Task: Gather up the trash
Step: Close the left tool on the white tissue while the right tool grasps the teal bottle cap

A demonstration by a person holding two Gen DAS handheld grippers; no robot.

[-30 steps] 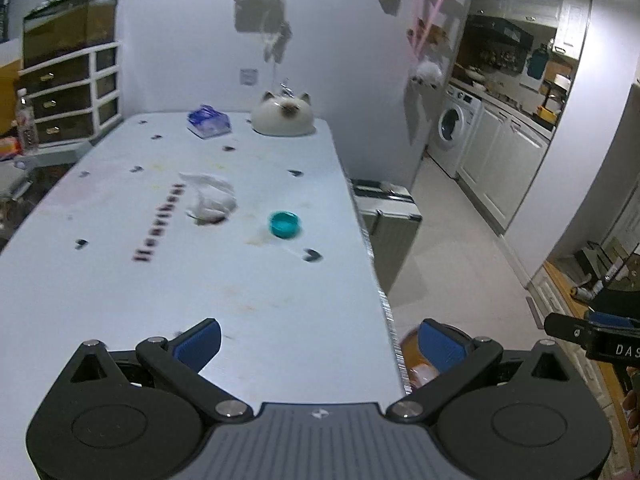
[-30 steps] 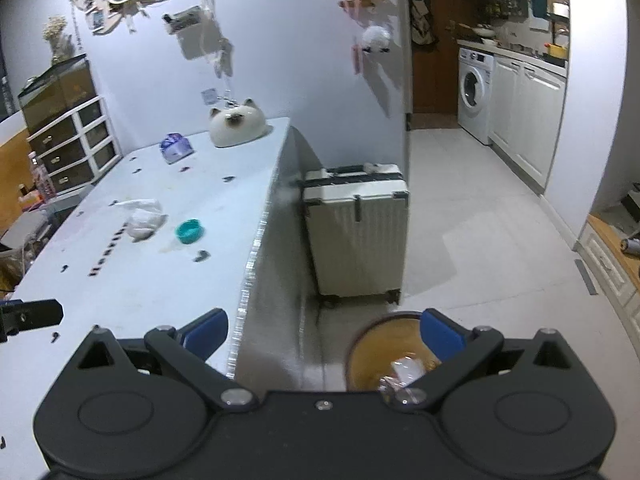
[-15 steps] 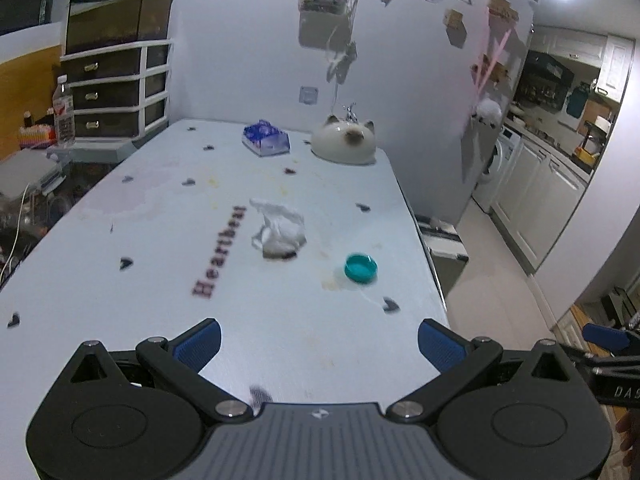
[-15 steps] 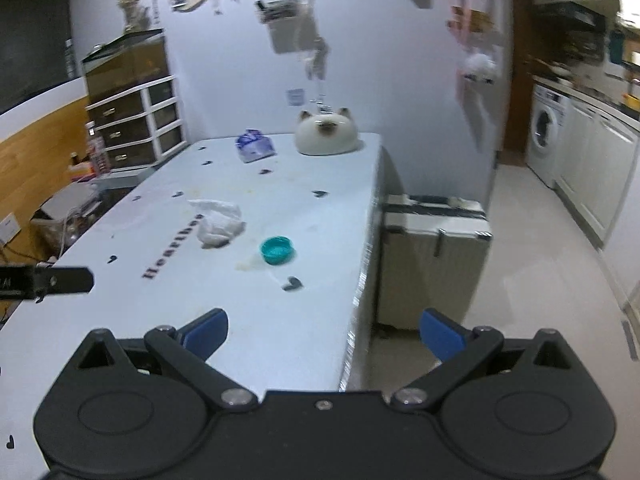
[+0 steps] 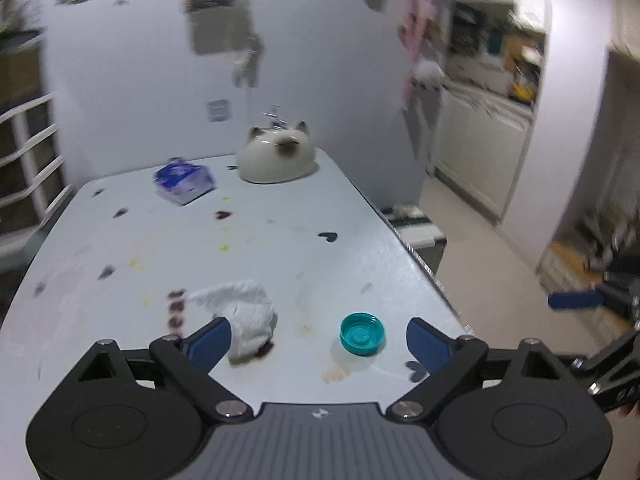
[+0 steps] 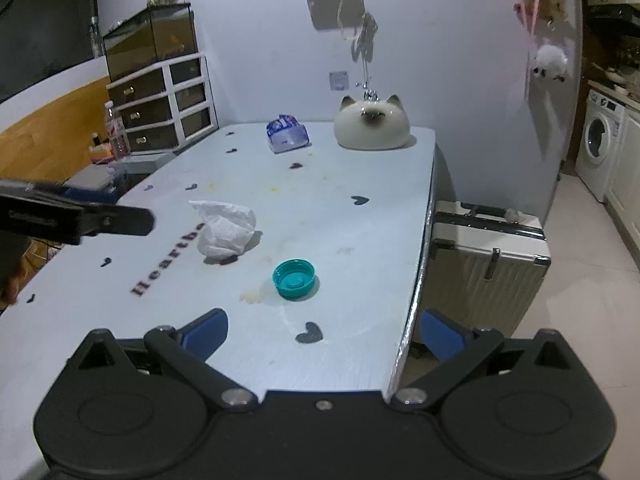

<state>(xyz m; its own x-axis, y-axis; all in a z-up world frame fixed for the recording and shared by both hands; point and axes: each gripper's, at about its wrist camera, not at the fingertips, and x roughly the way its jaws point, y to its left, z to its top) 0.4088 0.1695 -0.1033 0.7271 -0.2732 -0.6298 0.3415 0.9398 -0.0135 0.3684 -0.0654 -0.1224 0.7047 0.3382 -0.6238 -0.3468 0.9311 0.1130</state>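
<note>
On the pale table (image 5: 280, 240) lie a crumpled white tissue (image 5: 244, 316) and a teal bottle cap (image 5: 362, 334). My left gripper (image 5: 318, 334) hovers just short of both. Its jaws are closing but still wide, with nothing pressed between them; its left finger overlaps the tissue's near edge in the picture. In the right wrist view the tissue (image 6: 226, 228) and cap (image 6: 295, 279) lie farther ahead of my right gripper (image 6: 324, 322), which is open and empty above the table's right edge. One left gripper finger (image 6: 100, 220) reaches in from the left.
A cat-shaped ceramic piece (image 6: 372, 126) and a blue tissue pack (image 6: 288, 134) sit at the table's far end. A white suitcase (image 6: 488, 256) stands on the floor against the table's right side. Drawers (image 6: 160, 108) are far left, a washing machine (image 6: 598, 144) far right.
Both grippers have swung away from the bin on the floor and moved in over the table. The tissue and cap are now much closer, and the left jaws are slightly narrower.
</note>
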